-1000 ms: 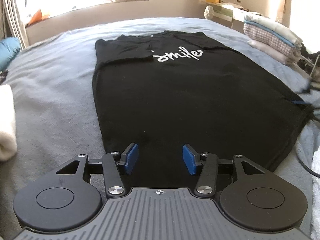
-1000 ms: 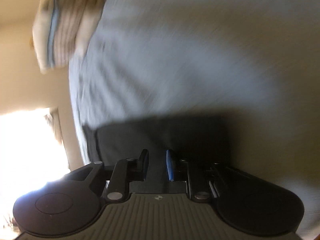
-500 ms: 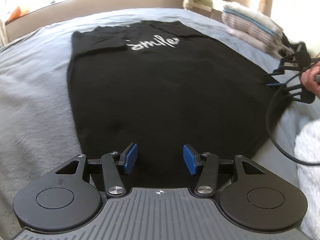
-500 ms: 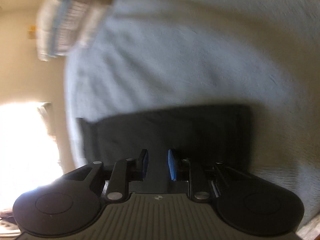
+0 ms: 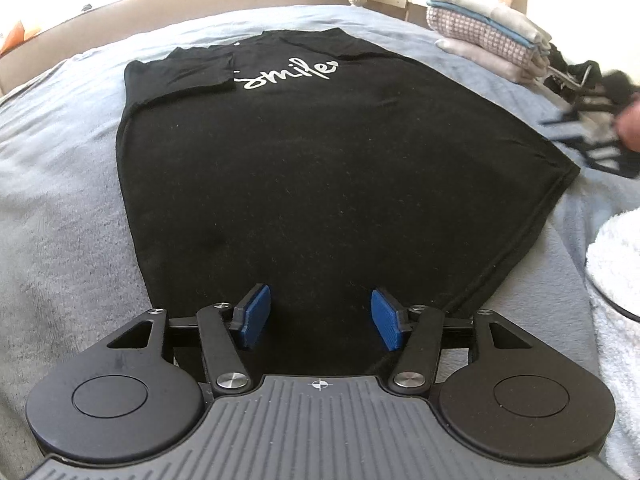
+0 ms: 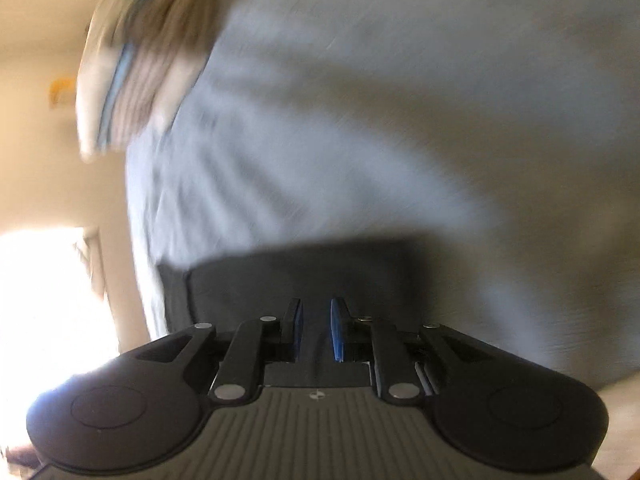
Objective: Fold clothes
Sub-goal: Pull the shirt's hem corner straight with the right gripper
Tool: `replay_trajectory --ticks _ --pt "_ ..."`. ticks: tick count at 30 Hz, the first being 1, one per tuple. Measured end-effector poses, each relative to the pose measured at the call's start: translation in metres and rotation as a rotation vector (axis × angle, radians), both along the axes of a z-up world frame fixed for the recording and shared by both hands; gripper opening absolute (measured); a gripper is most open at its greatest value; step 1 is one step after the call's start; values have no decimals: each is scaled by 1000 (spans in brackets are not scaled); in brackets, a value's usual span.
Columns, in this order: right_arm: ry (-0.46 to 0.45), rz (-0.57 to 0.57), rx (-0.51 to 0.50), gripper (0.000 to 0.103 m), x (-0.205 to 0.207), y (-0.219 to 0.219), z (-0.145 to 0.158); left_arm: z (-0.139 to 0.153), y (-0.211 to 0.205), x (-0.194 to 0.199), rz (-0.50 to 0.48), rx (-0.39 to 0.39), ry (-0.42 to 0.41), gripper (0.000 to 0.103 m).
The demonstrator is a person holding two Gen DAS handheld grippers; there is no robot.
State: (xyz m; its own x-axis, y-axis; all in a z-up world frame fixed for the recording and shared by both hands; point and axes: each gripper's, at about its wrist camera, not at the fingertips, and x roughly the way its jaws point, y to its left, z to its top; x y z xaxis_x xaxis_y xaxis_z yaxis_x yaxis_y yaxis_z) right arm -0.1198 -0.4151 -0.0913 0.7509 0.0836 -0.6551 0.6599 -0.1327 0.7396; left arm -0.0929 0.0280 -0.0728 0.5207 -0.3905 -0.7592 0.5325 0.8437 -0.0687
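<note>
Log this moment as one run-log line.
left gripper: open over hem | black printed cotton T-shirt: flat on grey bed blanket | right gripper: narrow gap, grip unclear

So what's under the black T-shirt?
The black T-shirt lies flat on a grey-blue blanket, which shows all around its edges. Its left sleeve is folded onto the chest. Anything beneath the fabric is covered and cannot be seen.
</note>
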Motion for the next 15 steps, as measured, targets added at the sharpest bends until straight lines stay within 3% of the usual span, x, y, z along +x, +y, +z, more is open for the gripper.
replay_trajectory --ticks 4,10,15 --pt "15 12 61 9 2 8 -26 0 1 1 -5 5 4 56" --pt "103 -46 76 11 -61 1 -11 -2 0 5 -11 4 14 58" --pt "55 -13 53 12 -32 -8 2 -2 0 3 -14 8 12 58"
